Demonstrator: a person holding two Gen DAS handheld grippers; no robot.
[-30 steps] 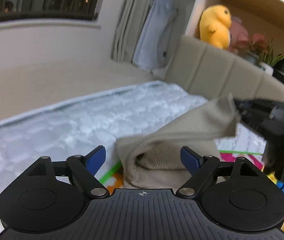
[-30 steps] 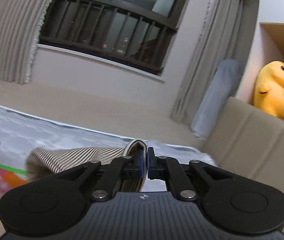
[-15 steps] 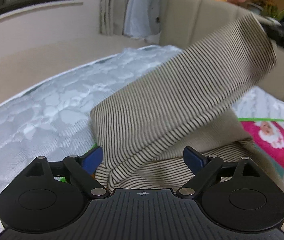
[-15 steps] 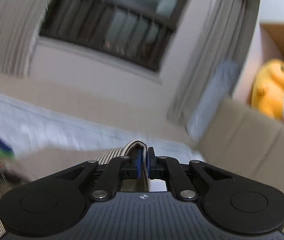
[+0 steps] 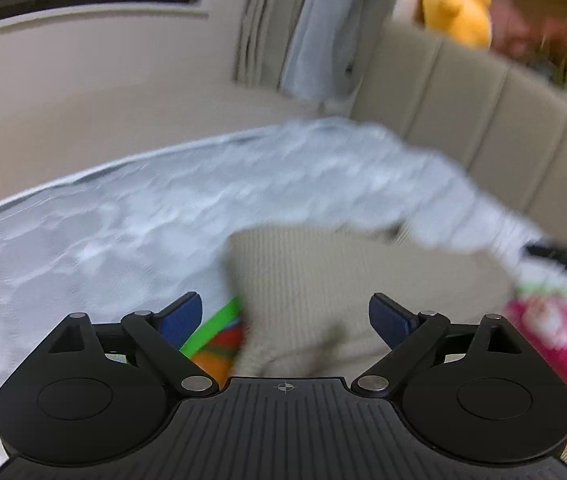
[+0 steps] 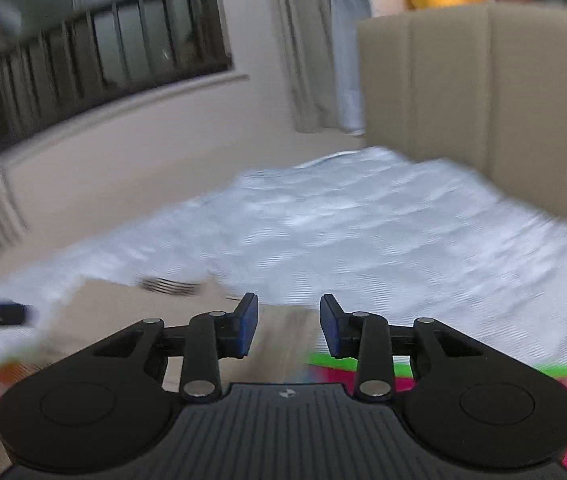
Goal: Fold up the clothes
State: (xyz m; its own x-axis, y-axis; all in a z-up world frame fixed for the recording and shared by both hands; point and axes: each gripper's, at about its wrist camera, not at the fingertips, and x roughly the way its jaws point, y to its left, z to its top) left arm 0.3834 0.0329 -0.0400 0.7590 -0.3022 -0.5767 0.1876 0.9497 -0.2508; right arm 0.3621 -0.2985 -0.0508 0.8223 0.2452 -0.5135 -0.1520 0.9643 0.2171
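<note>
now my right tool [image 6: 288, 330] is opening, letting go over the beige garment [image 5: 347, 280] at lower centre on the bed [image 5: 123, 232]; my left tool [image 5: 285, 318] opens wide, empty. i'd smooth the fold before regripping.
</note>
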